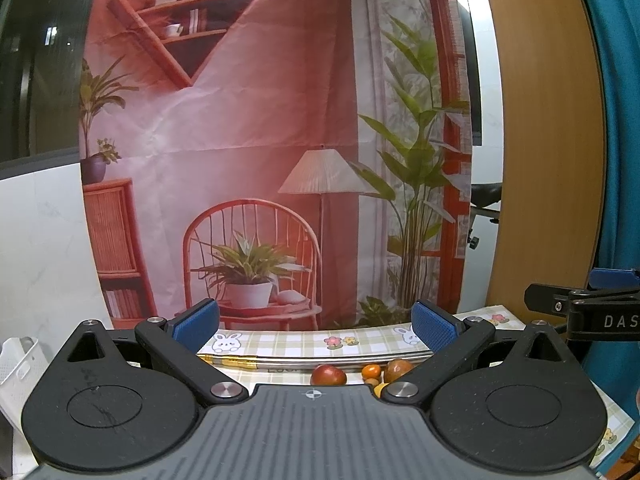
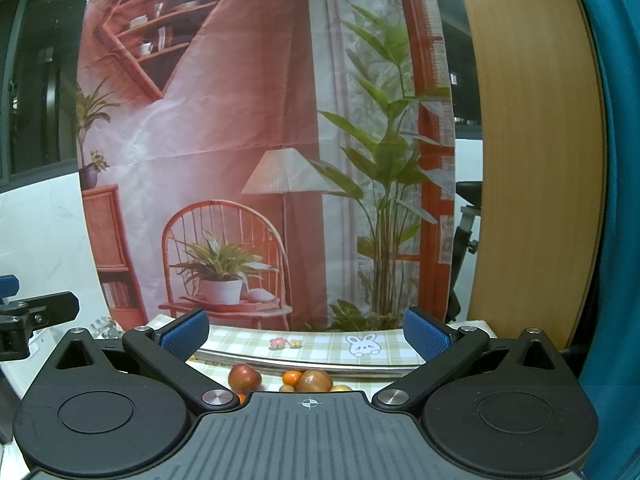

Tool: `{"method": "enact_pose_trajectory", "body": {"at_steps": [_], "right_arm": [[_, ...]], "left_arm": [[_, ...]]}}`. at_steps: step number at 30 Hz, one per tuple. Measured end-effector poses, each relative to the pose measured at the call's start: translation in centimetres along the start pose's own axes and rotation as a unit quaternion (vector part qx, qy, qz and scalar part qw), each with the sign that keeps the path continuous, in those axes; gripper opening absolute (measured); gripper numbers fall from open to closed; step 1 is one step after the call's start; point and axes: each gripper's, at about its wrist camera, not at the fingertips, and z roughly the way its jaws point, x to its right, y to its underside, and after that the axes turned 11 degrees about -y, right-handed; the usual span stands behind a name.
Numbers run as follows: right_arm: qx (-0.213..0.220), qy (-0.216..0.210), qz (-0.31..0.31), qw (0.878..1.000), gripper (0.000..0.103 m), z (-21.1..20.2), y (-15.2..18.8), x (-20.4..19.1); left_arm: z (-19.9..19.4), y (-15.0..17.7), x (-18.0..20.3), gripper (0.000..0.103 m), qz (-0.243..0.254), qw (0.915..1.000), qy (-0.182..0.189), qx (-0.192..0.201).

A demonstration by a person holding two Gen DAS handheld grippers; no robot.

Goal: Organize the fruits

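Several fruits lie in a metal tray [image 1: 340, 360] on a checked tablecloth: a dark red round fruit [image 1: 328, 375], a small orange one [image 1: 371, 371] and a brownish one [image 1: 398, 369]. The right wrist view shows the same red fruit [image 2: 244, 377], orange fruit [image 2: 292, 378] and brown fruit [image 2: 315, 381], with small pale fruits beside them. My left gripper [image 1: 316, 322] is open and held above the tray's near side, with nothing between its blue pads. Open as well, my right gripper [image 2: 306, 330] hovers just before the fruits. The gripper bodies hide the near fruits.
A printed backdrop [image 1: 260, 140] of a red room hangs right behind the table. The tablecloth [image 2: 320, 346] has rabbit and flower prints. A white slotted basket [image 1: 18, 360] stands at the left. The right gripper's body [image 1: 584, 308] shows at the left view's right edge. A wooden panel [image 2: 532, 160] rises at the right.
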Motion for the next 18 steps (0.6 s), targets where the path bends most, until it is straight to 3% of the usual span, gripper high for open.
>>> {"method": "enact_pose_trajectory", "body": {"at_steps": [18], "right_arm": [[-0.001, 0.001, 0.001, 1.0, 0.103, 0.27, 0.28, 0.39]], "left_arm": [[-0.08, -0.05, -0.02, 0.103, -0.002, 1.0, 0.0, 0.0]]}}
